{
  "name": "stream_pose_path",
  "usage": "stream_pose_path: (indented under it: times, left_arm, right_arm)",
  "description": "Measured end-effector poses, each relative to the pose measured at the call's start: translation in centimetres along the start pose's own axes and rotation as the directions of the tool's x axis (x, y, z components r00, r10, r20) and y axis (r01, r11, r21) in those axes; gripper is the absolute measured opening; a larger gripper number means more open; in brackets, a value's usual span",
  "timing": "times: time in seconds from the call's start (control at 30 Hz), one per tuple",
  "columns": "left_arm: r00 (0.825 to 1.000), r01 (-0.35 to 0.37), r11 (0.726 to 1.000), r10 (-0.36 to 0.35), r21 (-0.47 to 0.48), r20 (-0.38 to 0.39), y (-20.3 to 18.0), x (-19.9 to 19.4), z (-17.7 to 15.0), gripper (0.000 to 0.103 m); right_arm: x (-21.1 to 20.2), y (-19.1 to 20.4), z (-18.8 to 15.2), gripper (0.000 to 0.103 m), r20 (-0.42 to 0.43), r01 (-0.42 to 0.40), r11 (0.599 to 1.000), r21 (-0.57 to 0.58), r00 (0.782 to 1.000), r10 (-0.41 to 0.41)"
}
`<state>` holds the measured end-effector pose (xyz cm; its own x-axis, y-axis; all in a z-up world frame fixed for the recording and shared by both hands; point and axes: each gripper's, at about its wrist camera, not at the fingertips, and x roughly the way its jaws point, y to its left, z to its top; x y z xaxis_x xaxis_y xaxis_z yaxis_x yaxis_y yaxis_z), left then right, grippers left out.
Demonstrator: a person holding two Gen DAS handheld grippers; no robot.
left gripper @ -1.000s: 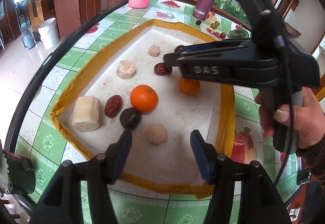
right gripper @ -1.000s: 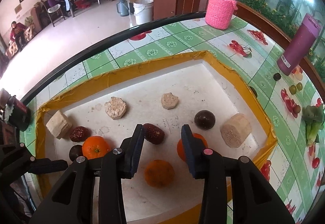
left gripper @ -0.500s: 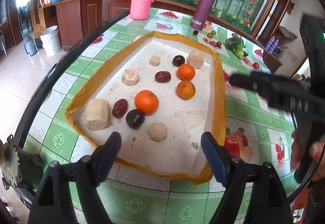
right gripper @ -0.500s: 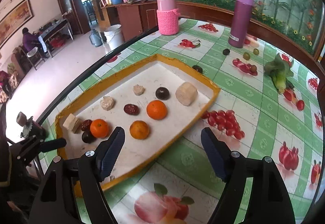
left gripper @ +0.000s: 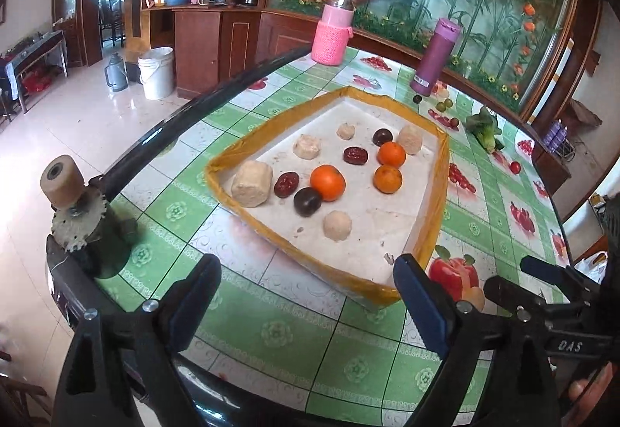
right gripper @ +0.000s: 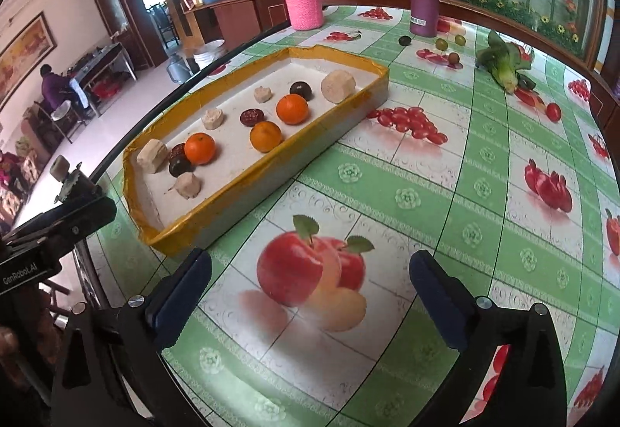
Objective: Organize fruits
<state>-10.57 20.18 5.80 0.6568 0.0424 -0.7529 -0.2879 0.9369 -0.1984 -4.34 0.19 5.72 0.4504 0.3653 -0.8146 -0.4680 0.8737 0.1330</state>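
Both my left tongs (left gripper: 306, 297) and right tongs (right gripper: 310, 289) are opening wide and empty over the desk (right gripper: 407, 171), so reaching back carelessly could knock the oranges (left gripper: 327, 182) in the tray (left gripper: 440, 194) out of their groups

Left tool (left gripper: 306, 295) and right tool (right gripper: 310, 287), both angled downward, jaws opening, empty.

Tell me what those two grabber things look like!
Both are black plastic clamps. The left gripper and right gripper each have two fingers tipped with dark blue pads. One side says "DAS"; the other says "GenRobot.AI".
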Motion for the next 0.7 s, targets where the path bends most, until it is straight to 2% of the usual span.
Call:
stream_pose_path:
  times: [0.1,0.17,0.33,0.5,0.7]
  left_arm:
    - [1.000,-0.015,0.998,0.016,0.055,-0.013,-0.3,0.0,0.5,0.093]
    - [1.000,-0.026,0.997,0.026,0.069,-0.009,-0.4,-0.1,0.9,0.093]
    - [1.000,0.009,0.997,-0.010,0.078,0.014,0.2,-0.9,1.4,0.093]
    - [0.998,0.046,0.996,-0.049,0.074,0.036,0.9,-1.0,1.9,0.093]
    - [0.995,0.089,0.990,-0.093,0.109,0.034,0.8,-0.4,2.3,0.099]
  right_arm:
    - [-0.3,0.3,-0.8,0.103,-0.005,-0.004,0.999,0.053,1.000,0.004]
    - [-0.5,0.8,-1.1,0.103,0.006,0.020,0.998,0.066,1.000,-0.021]
    - [-1.1,1.6,-1.3,0.103,0.048,0.034,0.989,0.146,0.998,-0.041]
    - [-2.1,3.1,-0.8,0.103,0.097,0.103,0.987,0.124,0.989,-0.115]
    - [-2.6,4.1,-1.3,0.103,0.111,0.196,0.976,0.092,0.972,-0.206]
